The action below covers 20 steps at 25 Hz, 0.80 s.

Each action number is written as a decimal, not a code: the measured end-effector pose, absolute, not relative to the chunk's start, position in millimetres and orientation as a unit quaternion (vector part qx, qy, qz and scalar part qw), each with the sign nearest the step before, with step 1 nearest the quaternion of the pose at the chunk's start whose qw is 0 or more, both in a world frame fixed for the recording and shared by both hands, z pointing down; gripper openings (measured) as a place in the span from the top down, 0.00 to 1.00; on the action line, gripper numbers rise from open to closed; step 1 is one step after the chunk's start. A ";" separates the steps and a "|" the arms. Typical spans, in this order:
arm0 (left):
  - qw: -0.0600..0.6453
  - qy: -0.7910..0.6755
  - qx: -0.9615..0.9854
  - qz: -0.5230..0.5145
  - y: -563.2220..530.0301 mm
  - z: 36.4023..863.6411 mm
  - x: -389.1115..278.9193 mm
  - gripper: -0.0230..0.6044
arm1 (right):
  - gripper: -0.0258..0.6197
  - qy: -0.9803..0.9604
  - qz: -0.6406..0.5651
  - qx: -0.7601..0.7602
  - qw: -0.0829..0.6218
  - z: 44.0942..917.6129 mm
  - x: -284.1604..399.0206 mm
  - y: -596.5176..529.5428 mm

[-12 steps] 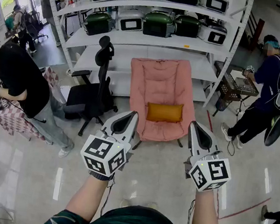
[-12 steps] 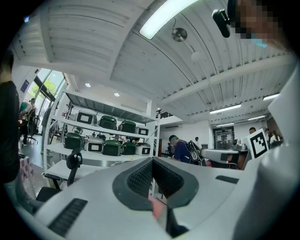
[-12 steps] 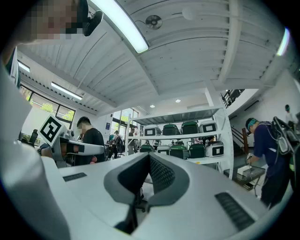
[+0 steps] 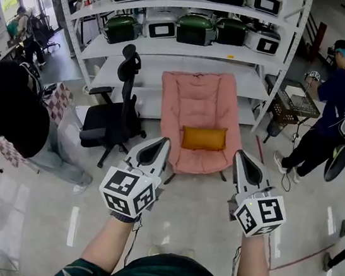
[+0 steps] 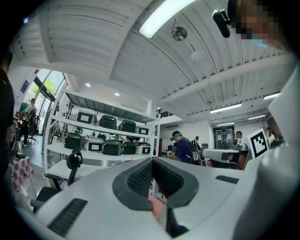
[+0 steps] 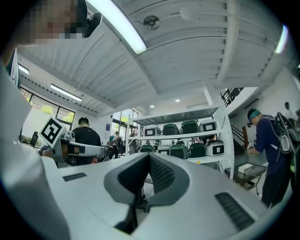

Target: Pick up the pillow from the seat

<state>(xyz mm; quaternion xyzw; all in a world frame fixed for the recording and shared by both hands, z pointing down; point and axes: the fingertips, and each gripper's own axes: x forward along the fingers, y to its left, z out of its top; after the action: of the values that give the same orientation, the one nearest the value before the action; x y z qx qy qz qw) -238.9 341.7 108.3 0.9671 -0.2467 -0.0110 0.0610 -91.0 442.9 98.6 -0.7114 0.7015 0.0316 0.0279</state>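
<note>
An orange pillow (image 4: 203, 138) lies across the seat of a pink padded chair (image 4: 197, 106) standing in front of the shelves. Both grippers are held side by side over the floor, short of the chair and pointing at it. My left gripper (image 4: 164, 141) is below and left of the pillow, and its jaws are shut with nothing in them. My right gripper (image 4: 239, 154) is below and right of the pillow, also shut and empty. In the left gripper view the closed jaws (image 5: 152, 162) point at the shelving; the right gripper view shows its closed jaws (image 6: 149, 158) likewise.
A black office chair (image 4: 115, 116) stands left of the pink chair. White shelving (image 4: 191, 47) with several green and white cookers is behind it. One person (image 4: 10, 111) bends at the left; another (image 4: 331, 118) stands at a wire cart (image 4: 294, 107) on the right.
Both grippers have stayed almost still. The person at the left has bent lower, and the person at the right has shifted slightly.
</note>
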 end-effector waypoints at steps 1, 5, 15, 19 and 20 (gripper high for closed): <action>0.061 -0.246 0.967 -0.010 342.5 108.6 -237.6 0.97 | 0.96 0.704 0.029 -0.709 0.031 98.8 -90.1 443.7; 0.061 -0.245 0.968 -0.008 345.6 110.7 -233.1 0.97 | 0.96 0.708 0.024 -0.705 0.045 100.0 -85.2 448.1; 0.059 -0.246 0.967 -0.007 361.7 113.2 -214.7 0.97 | 0.96 0.713 0.026 -0.698 0.058 100.8 -66.0 463.7; 0.056 -0.252 0.966 -0.005 371.1 115.7 -203.9 0.97 | 0.96 0.715 0.025 -0.696 0.062 104.1 -55.3 472.9; 0.056 -0.253 0.966 -0.005 373.0 116.6 -201.4 0.97 | 0.96 0.716 0.025 -0.695 0.062 105.3 -52.3 475.3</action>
<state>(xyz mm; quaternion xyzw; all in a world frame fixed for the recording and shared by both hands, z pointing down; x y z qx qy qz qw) -201.4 373.0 116.6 0.9657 -0.2534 -0.0051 0.0562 -52.3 475.3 105.3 -0.6949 0.7160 0.0252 0.0618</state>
